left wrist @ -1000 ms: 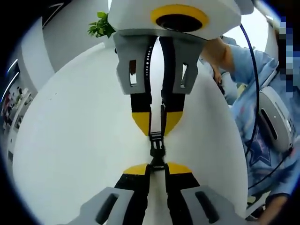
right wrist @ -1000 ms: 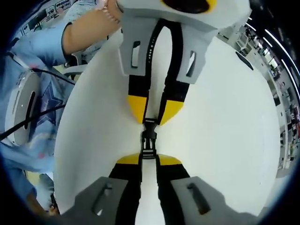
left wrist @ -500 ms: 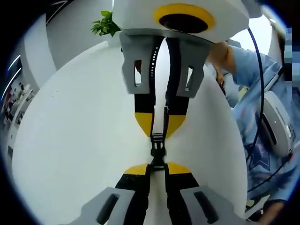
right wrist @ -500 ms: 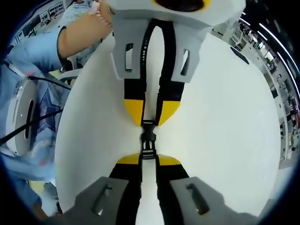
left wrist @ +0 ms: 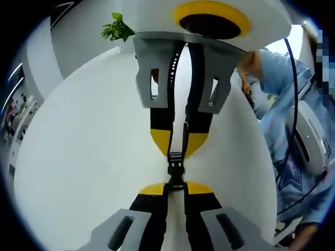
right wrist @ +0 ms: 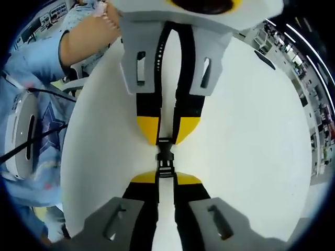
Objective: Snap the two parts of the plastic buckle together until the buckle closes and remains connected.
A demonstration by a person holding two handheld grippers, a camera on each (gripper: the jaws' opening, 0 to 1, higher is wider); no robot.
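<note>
Two halves of the black buckle (left wrist: pixel 175 170) meet between opposed yellow tips above the white table (left wrist: pixel 84 167). The left gripper (left wrist: pixel 175 186) clamps one half, the right gripper (right wrist: pixel 166 178) the other, facing nose to nose so a straight push should seat them. Beyond sits a plant (left wrist: pixel 116 29).

— What colour is the buckle (left wrist: pixel 176 170)?

— Black, both halves. The table (left wrist: pixel 89 157) under it is plain white.

— And the grippers?

— The left gripper (left wrist: pixel 175 184) has black jaws with yellow tips and grey brackets. The right gripper (right wrist: pixel 165 179) is the same: black, yellow tips, grey brackets.

— Anything else with colour?

— A green plant (left wrist: pixel 118 29), and a light blue sleeve (right wrist: pixel 31 57) on a top with a dark blue star print.
</note>
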